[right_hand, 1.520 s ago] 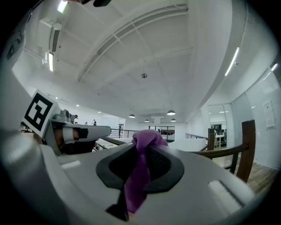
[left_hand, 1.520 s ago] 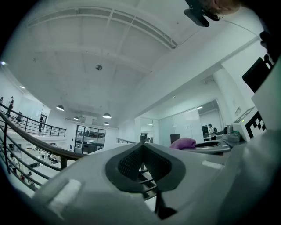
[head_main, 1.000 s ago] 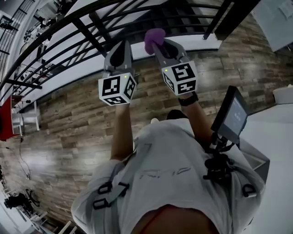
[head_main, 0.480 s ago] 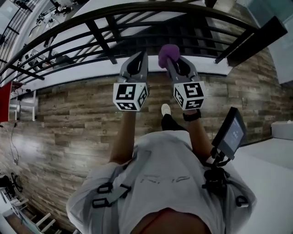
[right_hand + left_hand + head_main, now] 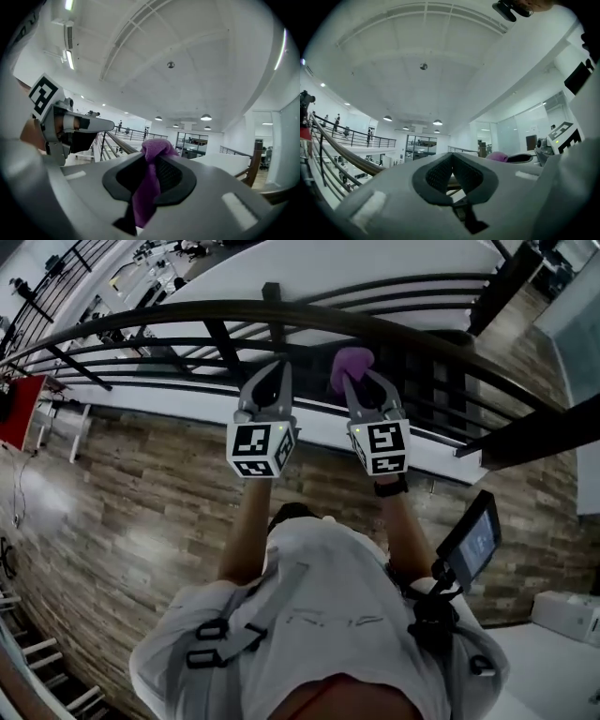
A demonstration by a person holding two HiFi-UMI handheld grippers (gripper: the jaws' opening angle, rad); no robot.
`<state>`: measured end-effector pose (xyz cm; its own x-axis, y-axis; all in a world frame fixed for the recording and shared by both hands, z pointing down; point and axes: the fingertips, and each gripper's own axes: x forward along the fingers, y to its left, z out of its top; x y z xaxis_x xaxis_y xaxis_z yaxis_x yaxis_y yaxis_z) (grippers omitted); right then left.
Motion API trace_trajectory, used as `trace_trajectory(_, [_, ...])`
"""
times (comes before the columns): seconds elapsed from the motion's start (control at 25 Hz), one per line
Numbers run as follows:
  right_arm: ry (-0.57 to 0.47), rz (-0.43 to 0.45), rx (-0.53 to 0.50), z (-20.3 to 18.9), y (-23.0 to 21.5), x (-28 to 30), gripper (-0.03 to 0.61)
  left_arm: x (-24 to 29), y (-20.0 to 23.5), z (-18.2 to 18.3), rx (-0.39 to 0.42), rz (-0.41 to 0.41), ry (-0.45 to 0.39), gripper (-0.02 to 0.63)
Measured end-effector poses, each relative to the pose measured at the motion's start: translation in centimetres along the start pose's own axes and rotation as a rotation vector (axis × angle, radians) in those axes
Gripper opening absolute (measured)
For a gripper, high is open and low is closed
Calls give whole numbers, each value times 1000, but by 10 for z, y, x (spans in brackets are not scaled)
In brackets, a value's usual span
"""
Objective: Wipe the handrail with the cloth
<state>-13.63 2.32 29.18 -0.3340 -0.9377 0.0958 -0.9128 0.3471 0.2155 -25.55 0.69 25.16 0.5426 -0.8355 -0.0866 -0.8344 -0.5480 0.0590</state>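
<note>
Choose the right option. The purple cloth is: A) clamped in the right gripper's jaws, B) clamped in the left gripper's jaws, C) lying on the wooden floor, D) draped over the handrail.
A: in the right gripper view the purple cloth is pinched between the jaws of the right gripper, while the left gripper has its jaws together on nothing.

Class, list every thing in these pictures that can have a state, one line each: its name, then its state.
Left tool: shut, holding nothing.
Right tool: shut on the purple cloth.
Purple cloth: bunched, sticking out past the tool's tips.
Handrail: contact with the cloth cannot be told.
</note>
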Motion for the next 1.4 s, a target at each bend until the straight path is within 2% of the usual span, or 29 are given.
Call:
trace_trajectory(0.16, [-5,199,-33,-17,34,84,61,18,58,-29,31,112,46,-2])
trace_trajectory(0.28, [-13,335,-104,-2,57,179,63,51,124,-30,64,230,55,-2])
trace_trajectory(0.4, [-1,378,-169,12,74,270,64,71,185,-26,52,307,36,-2])
trace_trajectory(0.52, [49,421,-244,15,104,360,64,76,231,-24,6,341,14,-2])
trace_trajectory(0.64, [99,505,-313,4,144,438,63,76,263,-28,-41,369,4,0])
trace_trajectory(0.76, [162,583,-391,-20,181,488,61,75,285,-40,-57,416,27,0])
trace_trajectory(0.92, [271,690,-594,-64,208,515,61,78,297,-58,-66,455,71,0])
trace_trajectory(1.08, [339,749,-514,-69,194,516,56,94,291,-67,-77,475,91,0])
trace_trajectory(1.4, [357,741,-459,-90,139,459,52,108,253,-72,-81,485,84,0])
